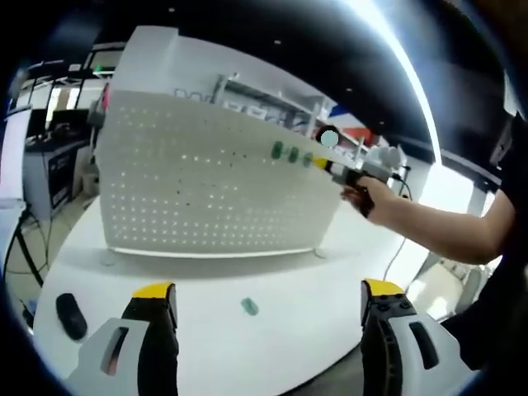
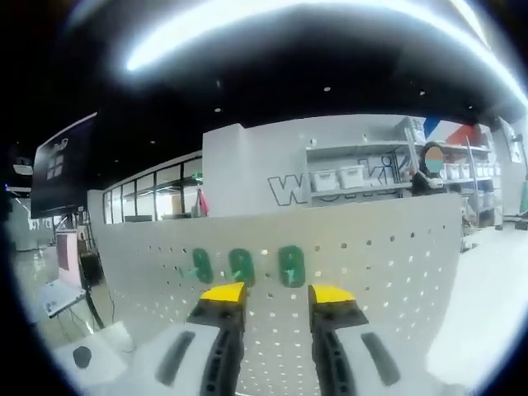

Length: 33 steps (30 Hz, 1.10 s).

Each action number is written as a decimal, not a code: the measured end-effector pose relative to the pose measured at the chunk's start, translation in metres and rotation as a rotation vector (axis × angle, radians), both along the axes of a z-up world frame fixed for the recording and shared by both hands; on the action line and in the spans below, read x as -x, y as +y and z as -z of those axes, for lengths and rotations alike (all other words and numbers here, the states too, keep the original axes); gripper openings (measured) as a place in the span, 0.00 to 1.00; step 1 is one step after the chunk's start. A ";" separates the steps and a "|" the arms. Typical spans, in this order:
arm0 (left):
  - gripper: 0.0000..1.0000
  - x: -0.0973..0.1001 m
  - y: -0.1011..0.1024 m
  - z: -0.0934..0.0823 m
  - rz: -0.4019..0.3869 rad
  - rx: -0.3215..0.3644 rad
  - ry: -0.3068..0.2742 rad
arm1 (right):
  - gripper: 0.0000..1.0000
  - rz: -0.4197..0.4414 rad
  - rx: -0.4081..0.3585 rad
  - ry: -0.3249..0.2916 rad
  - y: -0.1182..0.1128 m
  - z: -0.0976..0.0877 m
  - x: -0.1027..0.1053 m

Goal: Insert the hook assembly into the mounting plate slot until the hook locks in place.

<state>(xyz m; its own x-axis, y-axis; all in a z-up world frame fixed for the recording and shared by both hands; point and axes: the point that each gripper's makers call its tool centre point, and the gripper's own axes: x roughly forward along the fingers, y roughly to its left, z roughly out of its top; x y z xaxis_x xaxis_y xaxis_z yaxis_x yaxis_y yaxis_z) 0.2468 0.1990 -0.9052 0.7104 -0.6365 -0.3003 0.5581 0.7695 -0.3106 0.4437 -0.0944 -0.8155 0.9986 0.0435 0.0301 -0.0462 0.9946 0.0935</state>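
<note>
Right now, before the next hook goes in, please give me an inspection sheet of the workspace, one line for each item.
Surface: white table, rounded edge, mostly bare.
Job's things: white pegboard stands upright on the table; three green hooks sit in a row on it; one more green hook lies loose on the table in front.
Clutter: a dark object near the table's left edge, kind unclear.
Grippers: left claw open, empty, above the table; right claw open, empty, at the pegboard just below the hooks.
Cables: dark cables hang beside the table at left.
Surroundings: shelves with bins behind the pegboard; a bright ceiling light strip.
</note>
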 end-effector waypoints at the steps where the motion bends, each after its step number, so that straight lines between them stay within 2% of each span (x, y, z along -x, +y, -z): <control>1: 0.94 0.001 0.000 0.000 0.002 -0.001 0.000 | 0.29 -0.003 -0.003 0.008 0.000 0.003 0.003; 7: 0.98 0.005 0.000 -0.002 0.008 0.009 -0.007 | 0.29 -0.013 -0.004 0.031 0.006 0.010 0.026; 9: 0.98 0.006 0.000 -0.001 0.010 0.008 -0.002 | 0.31 -0.040 -0.008 0.057 0.014 0.019 0.033; 15: 0.99 0.009 -0.001 0.000 0.018 0.005 -0.001 | 0.34 -0.078 0.023 0.143 0.028 0.057 0.056; 17: 1.00 0.010 -0.001 -0.001 0.019 0.004 -0.005 | 0.35 -0.102 0.026 0.217 0.033 0.079 0.065; 18: 1.00 0.010 -0.001 0.000 0.021 0.001 -0.002 | 0.36 -0.110 0.020 0.233 0.035 0.085 0.068; 22: 1.00 0.012 0.001 0.001 0.023 -0.005 0.001 | 0.38 -0.139 0.029 0.272 0.041 0.101 0.081; 25: 1.00 0.013 0.004 0.003 0.021 -0.007 0.006 | 0.40 -0.226 0.014 0.308 0.056 0.114 0.094; 27: 1.00 0.014 0.004 0.005 0.020 -0.008 0.013 | 0.41 -0.307 -0.056 0.338 0.073 0.127 0.103; 31: 1.00 0.017 0.002 0.006 0.025 0.004 0.028 | 0.43 -0.364 0.003 0.398 0.086 0.148 0.128; 33: 1.00 0.019 0.004 0.008 0.026 -0.003 0.030 | 0.46 -0.382 -0.005 0.417 0.090 0.157 0.139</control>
